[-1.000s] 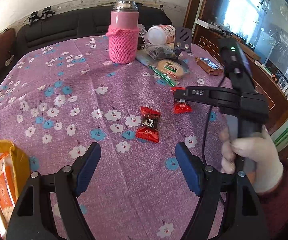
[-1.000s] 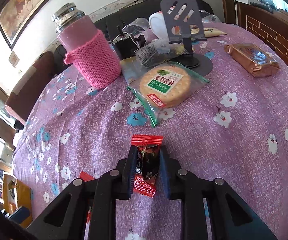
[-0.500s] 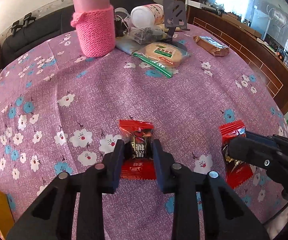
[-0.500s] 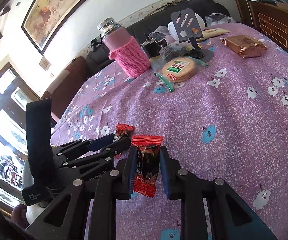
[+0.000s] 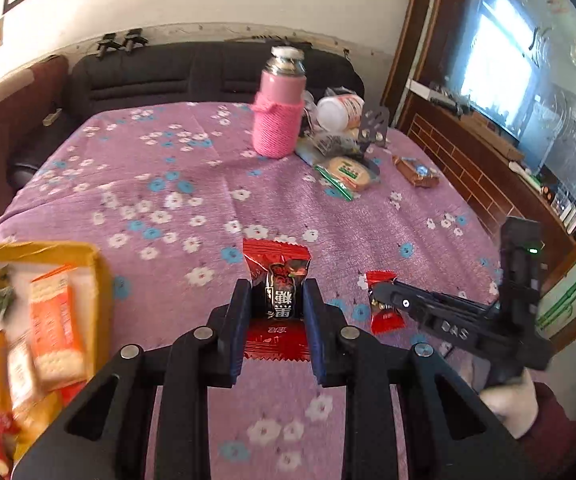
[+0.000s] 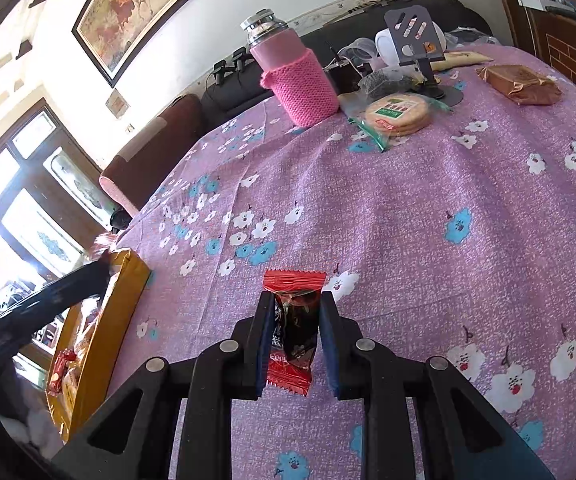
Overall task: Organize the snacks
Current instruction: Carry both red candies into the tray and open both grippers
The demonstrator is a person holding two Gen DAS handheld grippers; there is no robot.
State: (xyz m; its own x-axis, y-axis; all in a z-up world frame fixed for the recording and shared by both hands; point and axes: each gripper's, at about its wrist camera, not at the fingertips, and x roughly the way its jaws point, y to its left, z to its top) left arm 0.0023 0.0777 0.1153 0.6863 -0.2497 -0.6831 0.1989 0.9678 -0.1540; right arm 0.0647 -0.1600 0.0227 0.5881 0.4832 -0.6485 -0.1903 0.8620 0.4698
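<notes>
My left gripper (image 5: pixel 277 296) is shut on a red and black candy packet (image 5: pixel 279 284), held above the purple flowered tablecloth (image 5: pixel 207 184). My right gripper (image 6: pixel 294 312) is shut on a second red candy packet (image 6: pixel 294 328); it also shows in the left wrist view (image 5: pixel 384 304) at the right, with the gripper body behind it. A yellow snack box (image 5: pixel 99 280) with orange cracker packs lies at the left; in the right wrist view the box (image 6: pixel 127 292) is lower left, with the left gripper's arm over it.
A pink knit-sleeved flask (image 5: pixel 279 120) stands at the far side. Near it lie a round cracker pack (image 5: pixel 348 172), a brown wrapped cake (image 5: pixel 418 170), a phone stand (image 6: pixel 420 40) and a white jar (image 5: pixel 340 110). A dark sofa (image 5: pixel 167 76) lies behind the table.
My left gripper closed on the candy packet, lifted it and swung left so the yellow box came into view. My right gripper carried its packet left toward the box.
</notes>
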